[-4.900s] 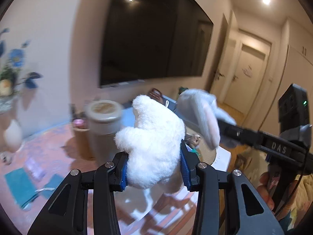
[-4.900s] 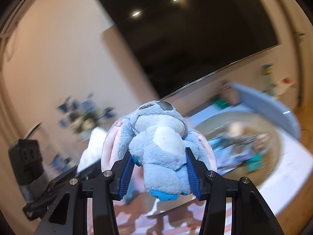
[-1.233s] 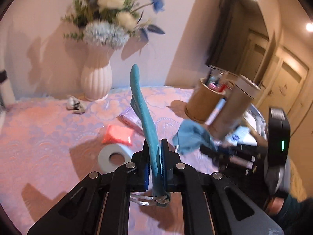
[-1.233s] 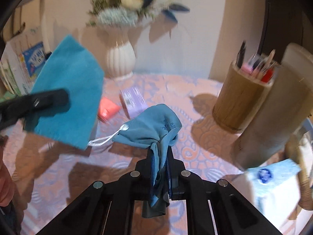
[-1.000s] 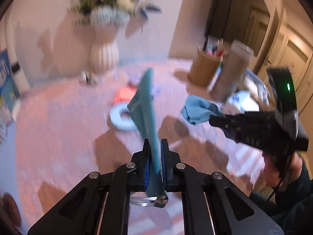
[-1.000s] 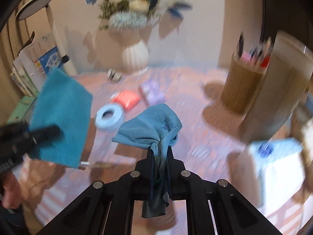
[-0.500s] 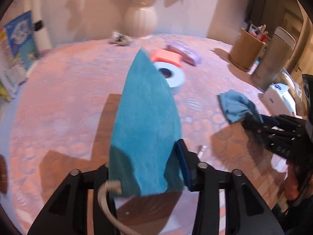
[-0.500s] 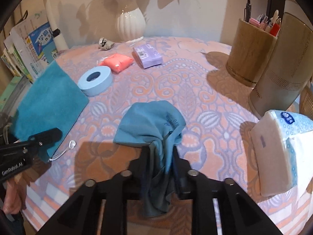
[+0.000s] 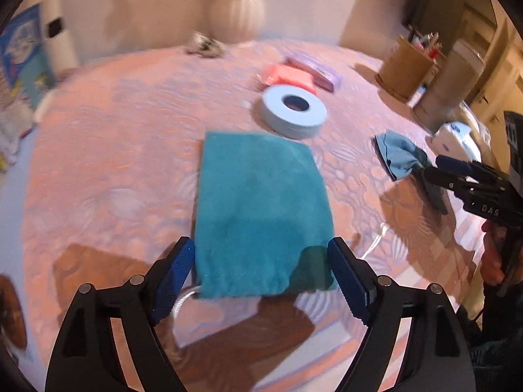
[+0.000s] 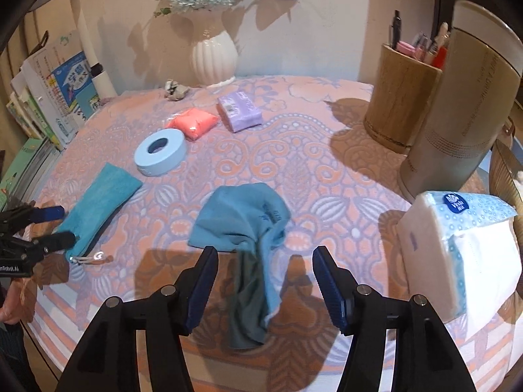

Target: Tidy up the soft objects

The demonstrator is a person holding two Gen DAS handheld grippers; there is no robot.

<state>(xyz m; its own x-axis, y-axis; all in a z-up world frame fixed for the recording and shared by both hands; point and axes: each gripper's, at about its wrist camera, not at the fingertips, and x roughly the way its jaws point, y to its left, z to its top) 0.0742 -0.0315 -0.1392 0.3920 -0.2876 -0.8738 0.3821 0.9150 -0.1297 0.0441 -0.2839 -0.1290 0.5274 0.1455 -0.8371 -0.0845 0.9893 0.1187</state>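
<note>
A teal drawstring pouch (image 9: 261,209) lies flat on the patterned tablecloth (image 9: 108,150). My left gripper (image 9: 261,274) stands over its near end, jaws opening, the blue pads clear of the fabric. The same pouch (image 10: 98,205) and the left gripper (image 10: 49,228) show at the left of the right wrist view. A crumpled light-blue cloth (image 10: 245,225) lies on the tablecloth, its tail hanging between the jaws of my right gripper (image 10: 264,281), which are opening and not pressing it. In the left wrist view that cloth (image 9: 400,158) and the right gripper (image 9: 438,170) sit at the right.
A blue tape roll (image 10: 160,152), an orange packet (image 10: 194,122), a purple pack (image 10: 240,111) and a small trinket (image 10: 176,89) lie behind. A white vase (image 10: 214,58), pen holder (image 10: 400,98), tall canister (image 10: 464,98) and tissue pack (image 10: 464,251) stand around; books (image 10: 49,98) at left.
Both grippers were shut on their cloths and held them up. Both have come down and opened; the pouch and the light-blue cloth now lie on the table.
</note>
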